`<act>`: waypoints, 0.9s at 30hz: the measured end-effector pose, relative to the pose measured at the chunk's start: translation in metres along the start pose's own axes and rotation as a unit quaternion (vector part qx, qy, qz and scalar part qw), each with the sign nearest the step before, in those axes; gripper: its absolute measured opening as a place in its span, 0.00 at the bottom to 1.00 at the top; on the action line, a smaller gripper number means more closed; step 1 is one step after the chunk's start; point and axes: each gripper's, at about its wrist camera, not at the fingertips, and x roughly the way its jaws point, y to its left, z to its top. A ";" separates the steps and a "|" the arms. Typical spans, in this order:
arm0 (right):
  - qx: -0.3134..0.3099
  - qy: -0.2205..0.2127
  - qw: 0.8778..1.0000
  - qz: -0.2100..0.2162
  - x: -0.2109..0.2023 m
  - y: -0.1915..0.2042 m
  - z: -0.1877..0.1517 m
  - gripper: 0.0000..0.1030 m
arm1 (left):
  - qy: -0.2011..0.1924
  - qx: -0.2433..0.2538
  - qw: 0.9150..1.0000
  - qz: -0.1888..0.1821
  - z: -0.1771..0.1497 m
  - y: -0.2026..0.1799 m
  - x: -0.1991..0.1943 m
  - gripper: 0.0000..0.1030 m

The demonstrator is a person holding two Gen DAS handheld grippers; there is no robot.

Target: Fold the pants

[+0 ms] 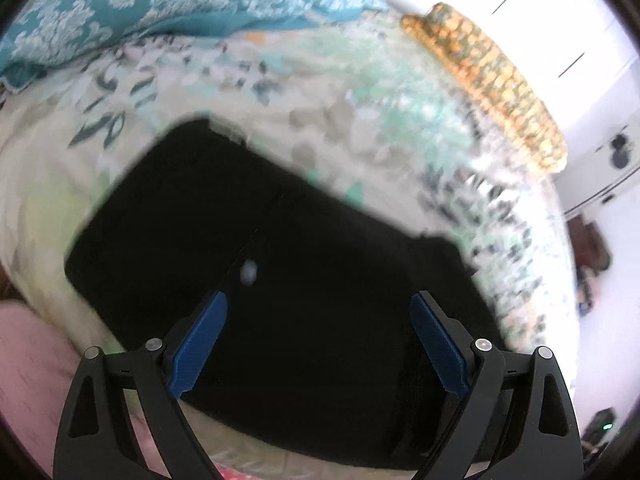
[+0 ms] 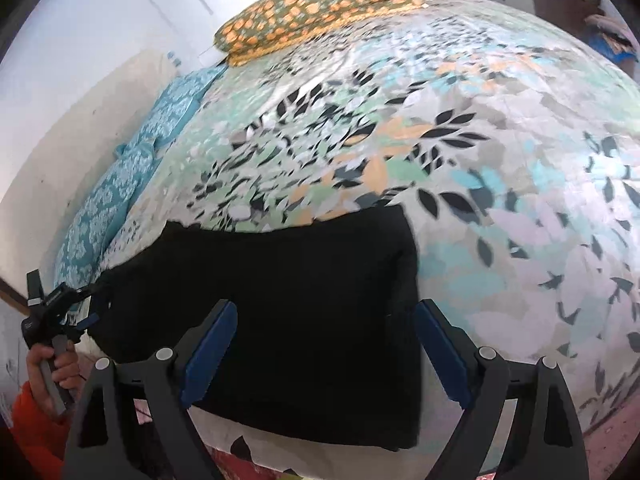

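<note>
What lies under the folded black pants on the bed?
The black pants lie flat on a leaf-patterned bedsheet, which shows all around them. The sheet directly beneath is covered, so whether anything else sits under the pants cannot be seen.

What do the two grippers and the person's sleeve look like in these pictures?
Both the left gripper and the right gripper have black plastic linkage arms with triangular cut-outs and round silver pivot pins, and their jaws carry ribbed blue pads. The sleeve at the hand is orange.
</note>
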 end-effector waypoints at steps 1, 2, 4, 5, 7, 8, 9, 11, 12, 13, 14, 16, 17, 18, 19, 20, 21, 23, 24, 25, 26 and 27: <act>0.000 -0.005 1.000 -0.001 -0.003 -0.001 0.000 0.87 | -0.010 -0.013 1.000 -0.007 0.010 0.007 -0.008 0.91; 0.000 -0.007 1.000 -0.002 -0.005 -0.002 0.000 0.87 | -0.027 -0.038 0.999 -0.012 0.026 0.020 -0.020 0.91; 0.007 -0.007 1.000 -0.002 -0.006 -0.005 -0.001 0.87 | -0.045 -0.073 0.996 -0.017 0.048 0.042 -0.036 0.92; 0.010 -0.008 1.000 -0.001 -0.006 -0.005 -0.001 0.87 | -0.046 -0.084 0.995 -0.015 0.063 0.055 -0.041 0.93; 0.020 -0.009 1.000 0.002 -0.005 -0.006 0.001 0.87 | -0.025 -0.068 0.997 0.001 0.080 0.066 -0.037 0.93; 0.022 -0.009 1.000 0.003 -0.004 -0.005 0.001 0.87 | 0.003 -0.043 0.999 0.023 0.087 0.069 -0.025 0.93; 0.021 -0.009 1.000 0.004 -0.003 -0.004 0.002 0.87 | 0.025 -0.025 0.999 0.040 0.089 0.072 -0.015 0.93; 0.013 -0.008 1.000 0.004 -0.002 0.002 0.001 0.87 | 0.075 0.006 0.994 0.080 0.087 0.079 0.011 0.93; 0.006 -0.007 1.000 0.005 -0.002 0.006 0.000 0.87 | 0.090 0.014 0.992 0.092 0.083 0.082 0.019 0.93; -0.003 -0.004 1.000 0.006 -0.001 0.010 -0.001 0.87 | 0.104 0.020 0.989 0.103 0.080 0.084 0.028 0.93; -0.008 -0.003 1.000 0.006 -0.001 0.012 -0.002 0.87 | 0.117 0.021 0.987 0.109 0.077 0.086 0.037 0.92; -0.015 0.002 1.000 0.006 0.000 0.015 -0.003 0.87 | 0.127 0.015 0.986 0.102 0.077 0.085 0.044 0.93; -0.016 0.003 1.000 0.006 0.001 0.015 -0.004 0.87 | 0.126 0.017 0.987 0.094 0.077 0.083 0.046 0.93; -0.015 0.004 1.000 0.005 0.002 0.015 -0.004 0.87 | 0.127 0.022 0.988 0.091 0.075 0.080 0.048 0.93; -0.014 0.005 1.000 0.005 0.002 0.014 -0.004 0.87 | 0.133 0.026 0.987 0.091 0.075 0.078 0.055 0.93; -0.011 0.006 1.000 0.006 0.003 0.013 -0.004 0.87 | 0.144 0.029 0.985 0.092 0.073 0.076 0.062 0.94; -0.008 0.007 1.000 0.007 0.004 0.013 -0.005 0.87 | 0.155 0.027 0.984 0.089 0.073 0.077 0.071 0.96; -0.004 0.012 1.000 0.010 0.005 0.012 -0.005 0.87 | 0.168 0.011 0.983 0.073 0.070 0.081 0.081 1.00; -0.004 0.012 1.000 0.011 0.005 0.012 -0.006 0.87 | 0.166 0.001 0.984 0.068 0.068 0.084 0.083 1.00; -0.004 0.013 1.000 0.012 0.004 0.012 -0.007 0.87 | 0.164 -0.005 0.984 0.064 0.067 0.086 0.085 1.00; -0.005 0.012 1.000 0.012 0.004 0.013 -0.007 0.87 | 0.161 -0.007 0.985 0.064 0.067 0.086 0.086 1.00; -0.005 0.011 1.000 0.013 0.004 0.013 -0.006 0.87 | 0.161 -0.005 0.985 0.066 0.066 0.085 0.088 1.00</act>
